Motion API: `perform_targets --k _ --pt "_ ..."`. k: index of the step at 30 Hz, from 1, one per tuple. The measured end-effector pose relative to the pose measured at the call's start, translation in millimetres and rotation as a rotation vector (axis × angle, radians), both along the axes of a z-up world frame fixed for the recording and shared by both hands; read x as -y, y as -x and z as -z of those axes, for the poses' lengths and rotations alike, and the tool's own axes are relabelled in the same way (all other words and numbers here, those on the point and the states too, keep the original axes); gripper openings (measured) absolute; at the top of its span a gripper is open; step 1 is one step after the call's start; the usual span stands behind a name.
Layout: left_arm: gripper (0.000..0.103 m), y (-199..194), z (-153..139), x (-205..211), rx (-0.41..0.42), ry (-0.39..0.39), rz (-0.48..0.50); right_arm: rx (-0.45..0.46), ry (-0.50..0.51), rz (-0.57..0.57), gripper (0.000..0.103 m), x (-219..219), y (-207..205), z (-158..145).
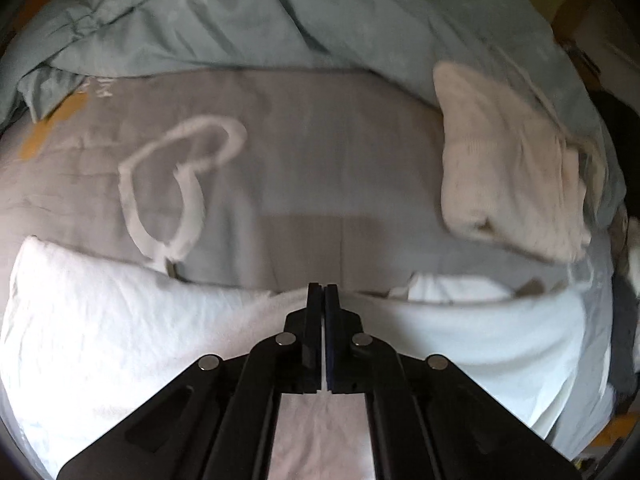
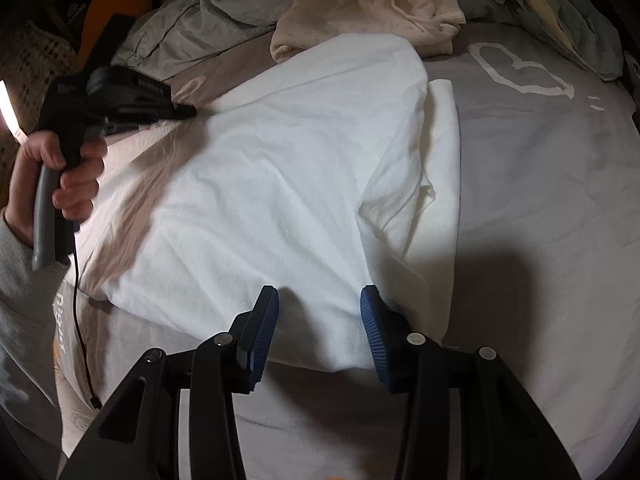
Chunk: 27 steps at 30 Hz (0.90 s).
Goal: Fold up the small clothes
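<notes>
White garment (image 2: 280, 168) lies spread on grey bedsheet (image 2: 540, 200), its near edge right under the R gripper (image 2: 320, 324), whose blue pads stand apart w/ nothing clamped. L gripper (image 1: 323, 300) is clenched tight at the cloth's edge; can't tell if fabric is pinched. Cream garment (image 1: 508, 160) sits crumpled beyond, well apart.

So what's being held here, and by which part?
The left gripper pinches the white garment at its edge; the right gripper is open, holding nothing.
</notes>
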<state>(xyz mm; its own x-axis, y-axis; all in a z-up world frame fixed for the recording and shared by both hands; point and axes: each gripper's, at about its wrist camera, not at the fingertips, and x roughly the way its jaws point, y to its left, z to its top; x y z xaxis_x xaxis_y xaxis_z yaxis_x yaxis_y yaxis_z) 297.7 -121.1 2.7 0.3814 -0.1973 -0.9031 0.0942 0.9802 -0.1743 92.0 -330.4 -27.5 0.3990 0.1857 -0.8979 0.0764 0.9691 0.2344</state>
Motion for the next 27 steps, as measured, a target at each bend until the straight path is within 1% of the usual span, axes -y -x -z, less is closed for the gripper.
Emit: perform_targets --k 2,3,4,6,7,9,10,11,12,13,14,15,17,18,19,20,22,23,24,25,26,27 --pt "0.000 -6.5 -5.0 1.2 0.013 0.007 -0.002 0.000 -0.003 0.002 0.044 0.5 -0.1 0.6" --pt "0.000 -10.6 -2.6 2.2 0.010 0.007 0.002 0.000 -0.004 0.005 0.044 0.7 -0.2 0.9" --pt "0.000 -16.1 4.4 4.8 -0.003 0.003 0.019 0.002 -0.007 0.008 0.044 0.9 -0.2 1.1" --pt "0.000 -26.2 23.0 9.9 -0.040 -0.022 0.063 0.014 -0.036 0.019 0.049 3.9 -1.4 3.0" --pt "0.000 -29.0 31.5 9.3 -0.047 -0.021 0.073 0.017 -0.052 0.021 0.049 5.6 -1.9 3.8" --pt "0.001 -20.5 29.8 2.7 -0.011 0.015 0.073 0.024 -0.073 0.023 0.050 9.6 -2.4 3.0" --pt "0.004 -12.5 21.9 -4.0 0.021 0.043 0.070 0.034 -0.078 0.027 0.050 10.7 -1.3 1.2" --pt "0.013 -2.8 13.1 -10.6 0.052 0.075 0.074 0.052 -0.077 0.039 0.050 11.8 1.1 -2.0" --pt "0.019 7.6 3.8 -16.5 0.084 0.099 0.086 0.101 -0.073 0.075 0.050 14.8 5.0 -9.7" --pt "0.029 22.6 -8.2 -23.1 0.127 0.105 0.107 0.174 -0.074 0.108 0.050 17.6 11.0 -20.1" --pt "0.032 35.5 -16.8 -27.6 0.158 0.089 0.120 0.247 -0.066 0.119 0.050 18.6 15.7 -31.3" --pt "0.033 51.4 -25.7 -32.9 0.190 0.058 0.133 0.293 -0.049 0.122 0.050 18.3 18.2 -39.5" --pt "0.035 82.8 -38.5 -45.1 0.237 0.004 0.153 0.363 0.023 0.111 0.050 13.4 17.1 -55.6" --pt "0.037 96.1 -42.8 -54.2 0.254 -0.022 0.151 0.366 0.049 0.086 0.050 10.0 10.4 -60.6" --pt "0.042 106.6 -44.9 -65.0 0.261 -0.040 0.139 0.357 0.059 0.070 0.050 8.2 2.3 -64.1" --pt "0.044 115.2 -45.0 -69.7 0.255 -0.054 0.121 0.339 0.062 0.066 0.050 6.4 -7.4 -67.0" --pt "0.044 124.4 -37.1 -89.7 0.223 -0.070 0.091 0.263 0.062 0.053 0.050 -0.6 -33.5 -70.9" --pt "0.044 128.4 -30.5 -102.0 0.203 -0.071 0.074 0.193 0.061 0.055 0.048 -5.2 -56.7 -70.5" --pt "0.044 132.1 -23.6 -114.5 0.186 -0.073 0.053 0.167 0.055 0.067 0.044 -8.1 -68.7 -68.0" --pt "0.044 136.0 -16.9 -125.2 0.173 -0.078 0.033 0.143 0.060 0.083 0.044 -8.8 -83.5 -62.8" --pt "0.044 137.2 -8.6 -137.5 0.155 -0.088 0.007 0.106 0.103 0.110 0.043 -9.5 -102.1 -55.5" --pt "0.044 135.2 -0.6 -147.9 0.133 -0.091 -0.020 0.076 0.145 0.128 0.041 -10.8 -114.2 -48.7"
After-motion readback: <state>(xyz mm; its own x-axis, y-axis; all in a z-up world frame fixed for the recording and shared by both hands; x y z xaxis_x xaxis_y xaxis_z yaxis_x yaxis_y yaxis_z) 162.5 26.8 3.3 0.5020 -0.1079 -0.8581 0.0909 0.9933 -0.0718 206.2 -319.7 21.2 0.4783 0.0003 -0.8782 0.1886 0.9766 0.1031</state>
